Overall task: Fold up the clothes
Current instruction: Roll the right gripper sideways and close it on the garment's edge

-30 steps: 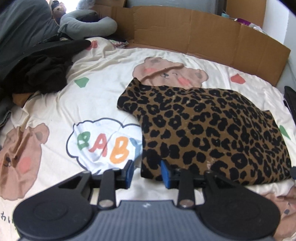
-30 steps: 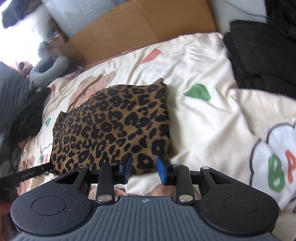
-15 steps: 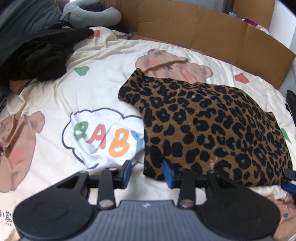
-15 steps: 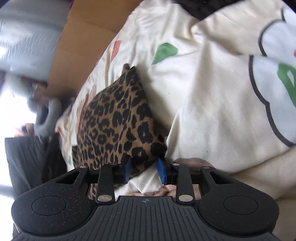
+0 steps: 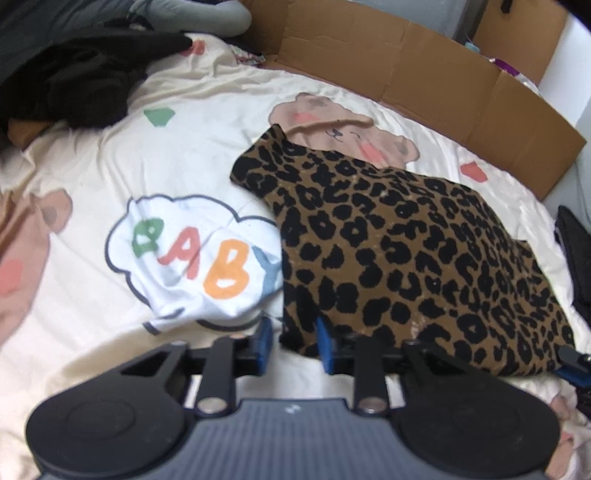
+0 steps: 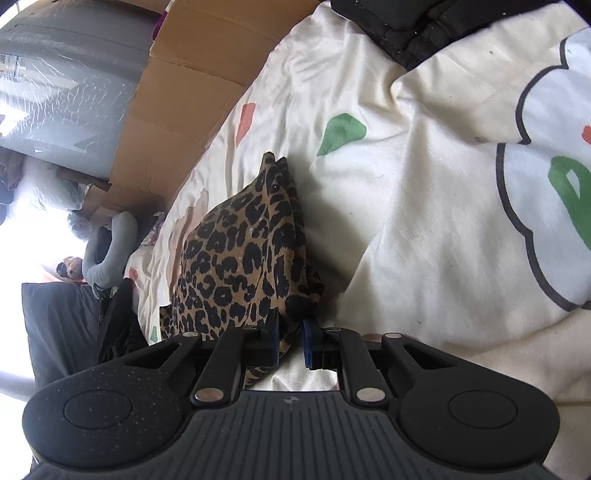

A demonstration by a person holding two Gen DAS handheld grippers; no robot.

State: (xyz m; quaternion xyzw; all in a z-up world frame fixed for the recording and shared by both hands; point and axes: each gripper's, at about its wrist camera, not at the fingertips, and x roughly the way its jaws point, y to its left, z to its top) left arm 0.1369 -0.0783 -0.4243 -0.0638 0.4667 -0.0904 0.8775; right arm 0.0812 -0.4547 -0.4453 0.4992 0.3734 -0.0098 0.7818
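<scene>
A leopard-print garment lies folded on the cream cartoon-print bedsheet. My left gripper is open, its jaws either side of the garment's near left corner, low at the sheet. My right gripper is closed on the garment's near right corner; the cloth bunches between the blue pads and the garment rises edge-on ahead. The right gripper's tip also shows at the far right of the left wrist view.
A cardboard wall runs along the far side of the bed. Dark clothes are piled at the far left, with a grey neck pillow behind. A black garment lies on the right end of the bed.
My right gripper rolled onto its side, moved onto the garment's right corner and closed on it. My left gripper edged forward and to the right until its jaws straddle the left corner.
</scene>
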